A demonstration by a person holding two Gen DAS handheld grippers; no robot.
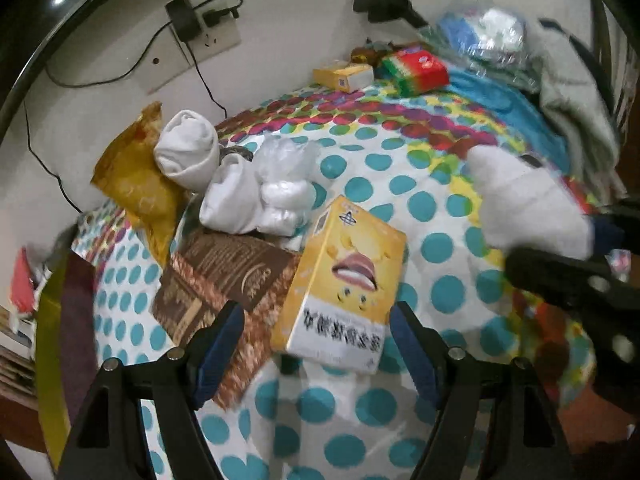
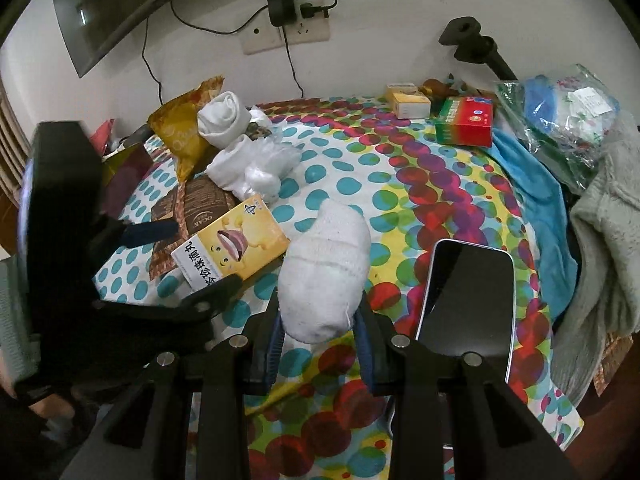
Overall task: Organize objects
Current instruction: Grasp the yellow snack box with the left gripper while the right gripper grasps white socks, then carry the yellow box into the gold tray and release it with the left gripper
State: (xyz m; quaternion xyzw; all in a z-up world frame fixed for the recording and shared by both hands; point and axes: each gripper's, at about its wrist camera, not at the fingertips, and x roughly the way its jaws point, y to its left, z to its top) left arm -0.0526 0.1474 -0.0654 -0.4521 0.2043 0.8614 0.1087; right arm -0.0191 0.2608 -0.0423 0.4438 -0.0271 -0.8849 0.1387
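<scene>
Right gripper [image 2: 318, 330] clenched on white rolled sock [image 2: 326, 270], raised above the polka-dot sheet [image 2: 440, 200].
Left gripper [image 1: 318, 344] released, jaws spread either side of yellow box [image 1: 346, 280]; phone [image 2: 468, 292] just beside the sock.

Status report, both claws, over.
Right claw shut on sock. Left claw open at yellow box. Phone beside the sock.
</scene>
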